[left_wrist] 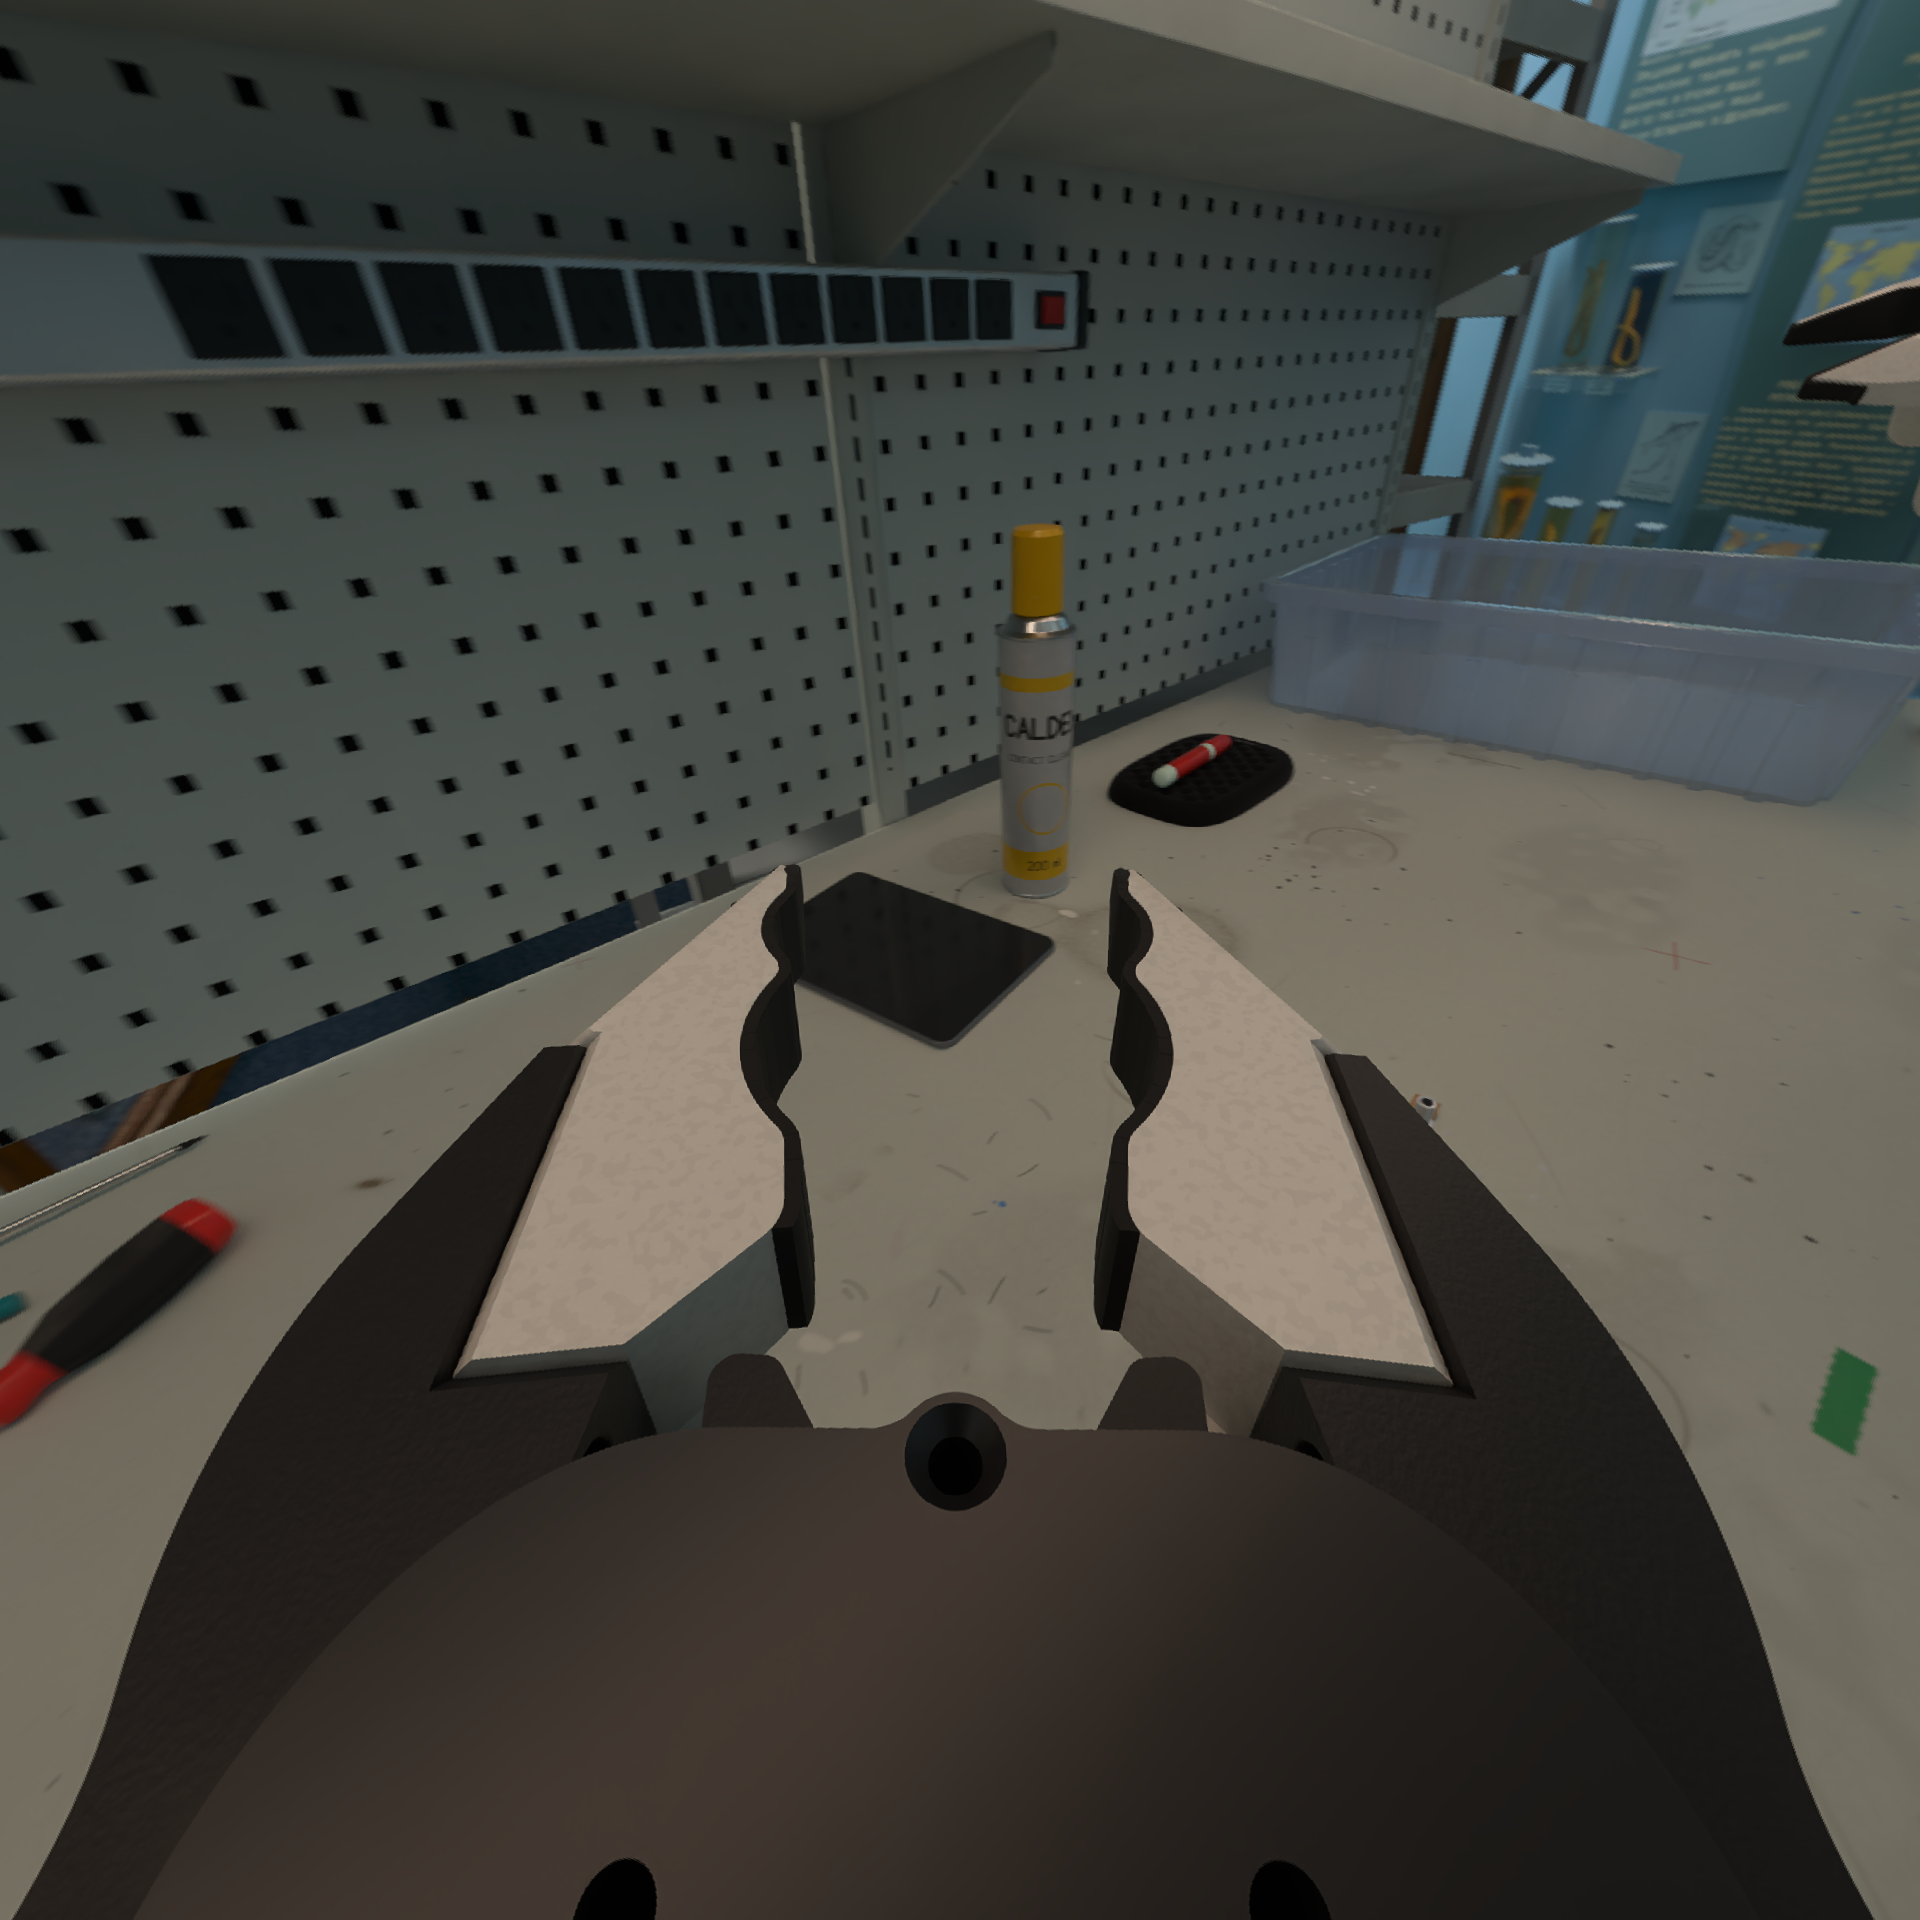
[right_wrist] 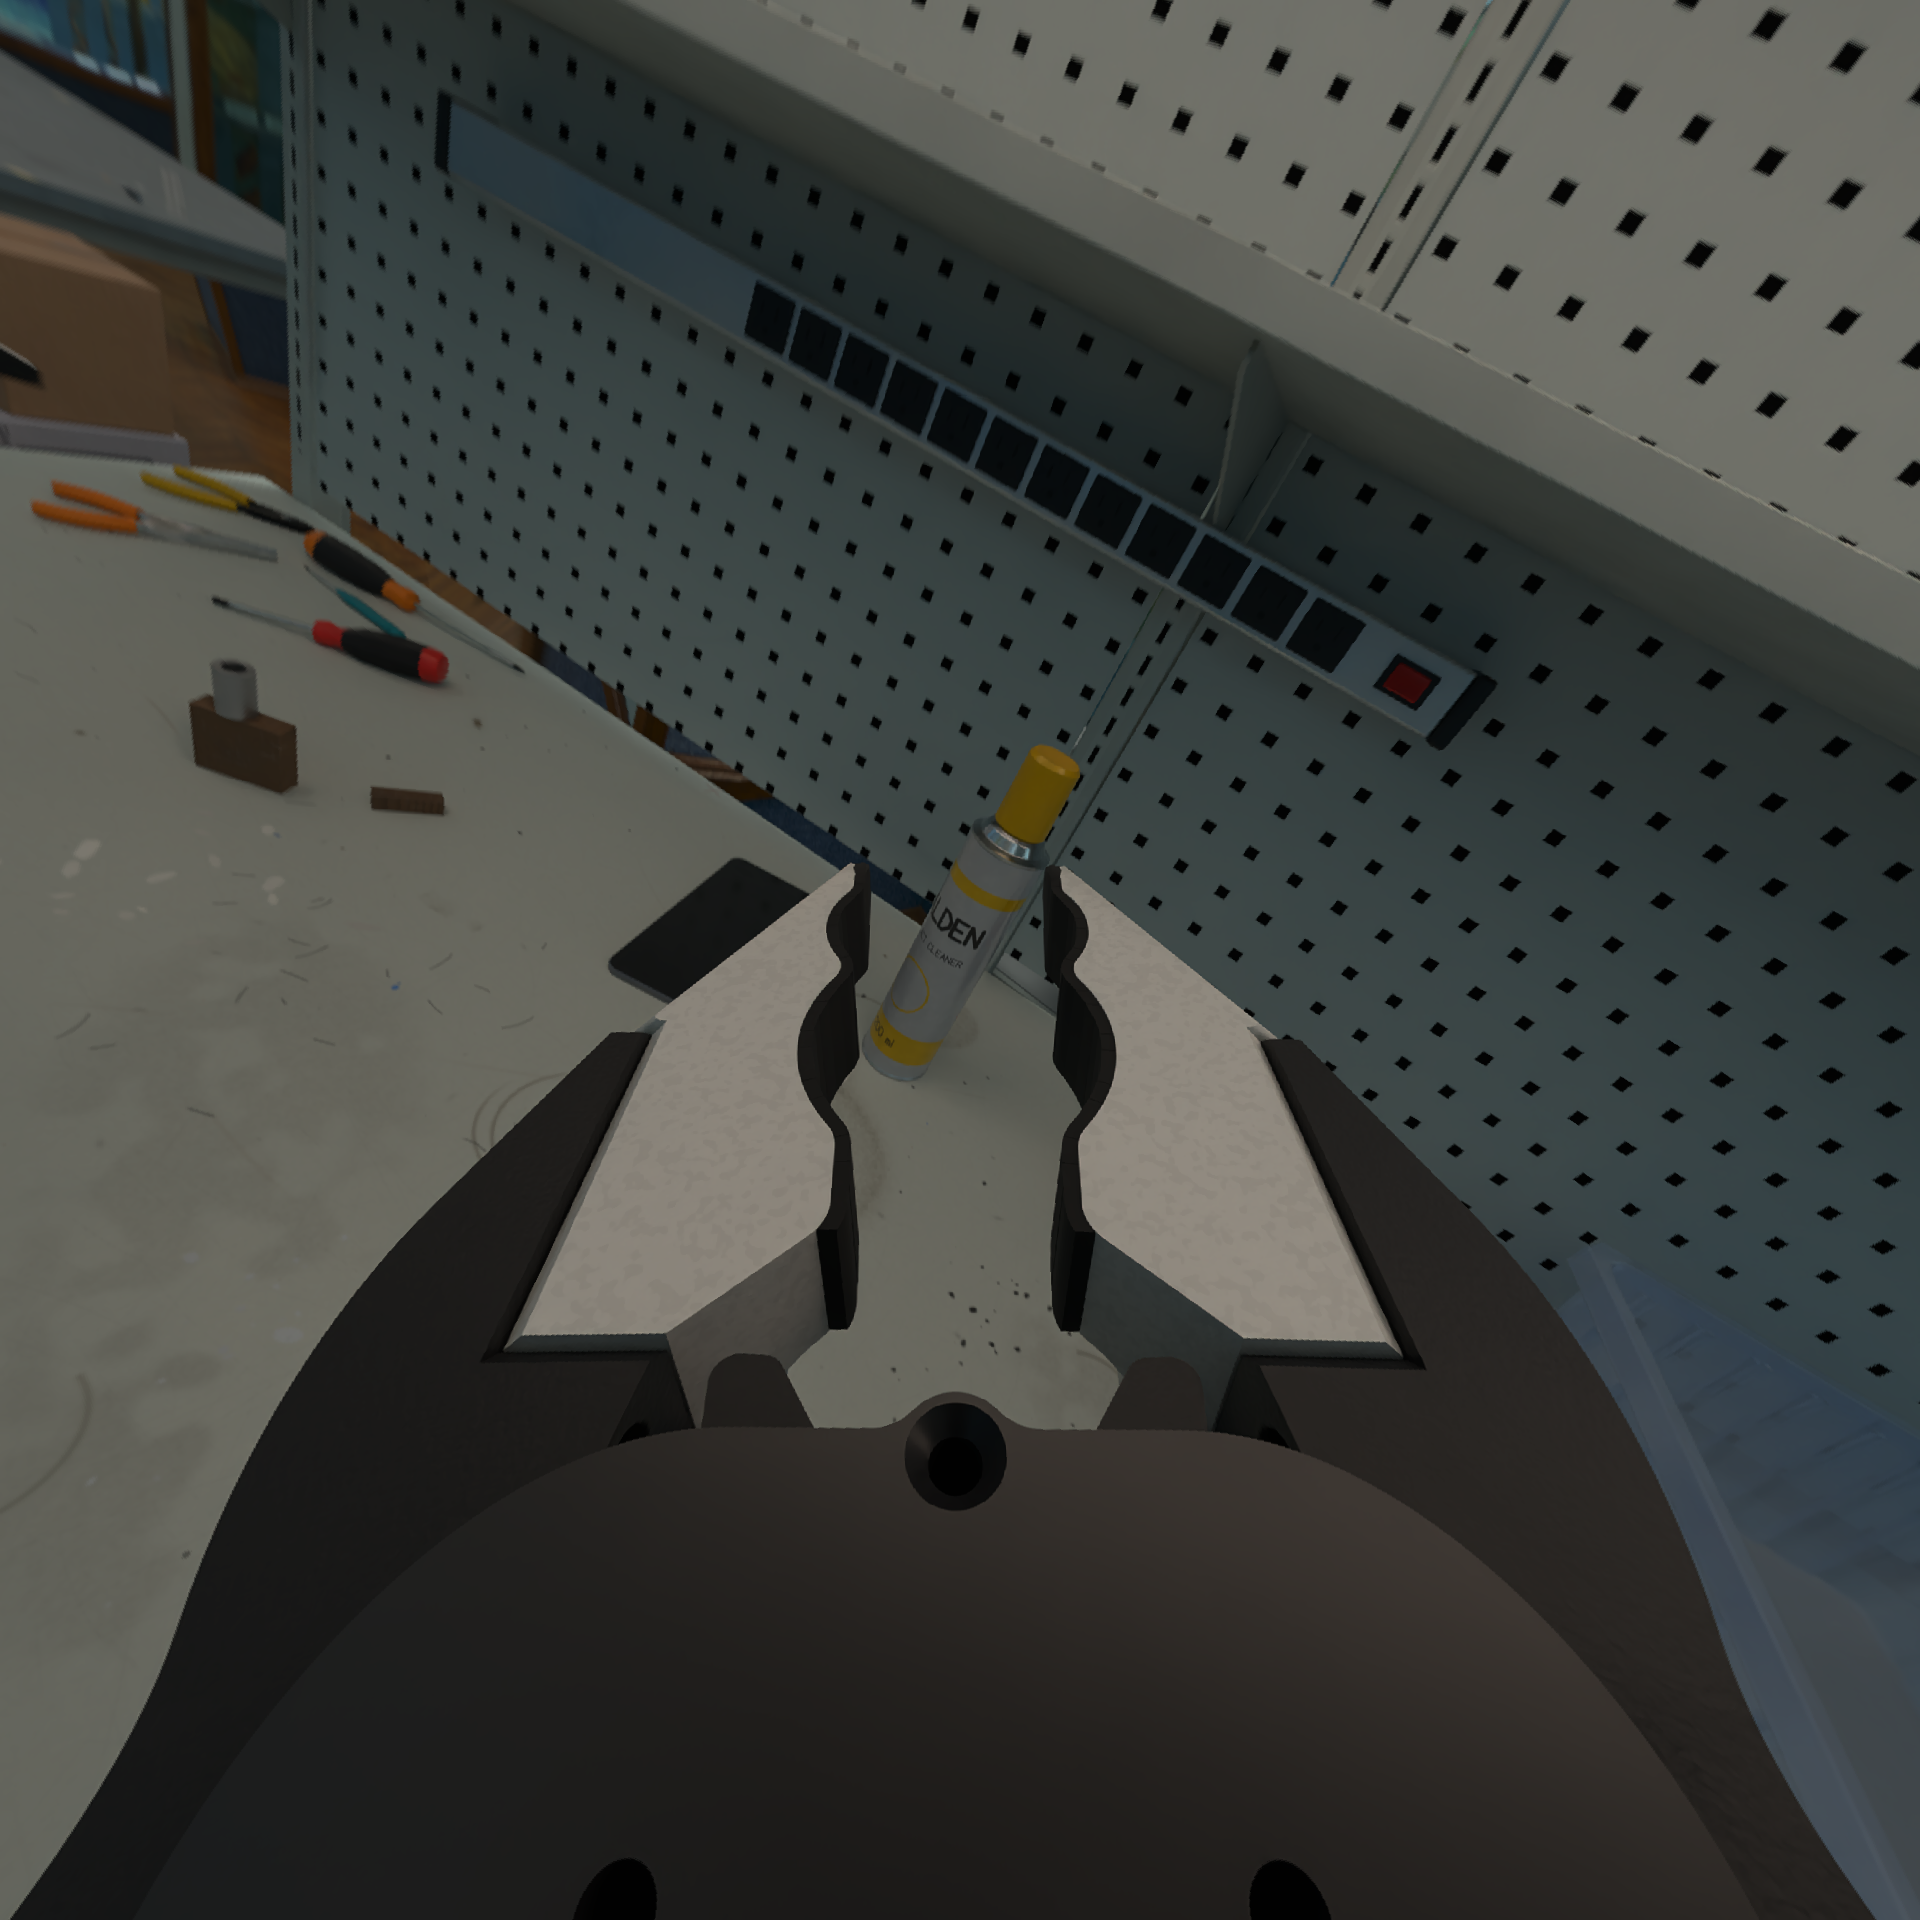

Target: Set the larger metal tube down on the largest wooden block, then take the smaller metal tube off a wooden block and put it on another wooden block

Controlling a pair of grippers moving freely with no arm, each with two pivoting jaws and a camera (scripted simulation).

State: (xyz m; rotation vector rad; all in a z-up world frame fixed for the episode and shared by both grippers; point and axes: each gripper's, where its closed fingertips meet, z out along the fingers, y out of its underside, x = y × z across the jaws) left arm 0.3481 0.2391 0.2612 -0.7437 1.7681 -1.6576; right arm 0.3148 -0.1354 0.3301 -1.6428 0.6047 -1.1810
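Note:
In the right wrist view, a grey metal tube [right_wrist: 234,688] stands upright on a dark wooden block [right_wrist: 247,750] far off at the left of the bench. A small flat wooden block [right_wrist: 407,800] lies just right of it. My right gripper [right_wrist: 954,883] is open and empty, far from them, pointing at a spray can [right_wrist: 966,935]. My left gripper [left_wrist: 956,894] is open and empty above the bench, over a flat black tablet [left_wrist: 925,956]. A tiny metal piece [left_wrist: 1429,1104] lies on the bench to its right; I cannot tell what it is.
The spray can [left_wrist: 1039,717] stands by the pegboard wall. A black mat with a red marker [left_wrist: 1200,779] and a clear blue bin [left_wrist: 1600,655] sit at the right. Screwdrivers [right_wrist: 384,655] and pliers [right_wrist: 94,509] lie at the left. A shelf hangs overhead.

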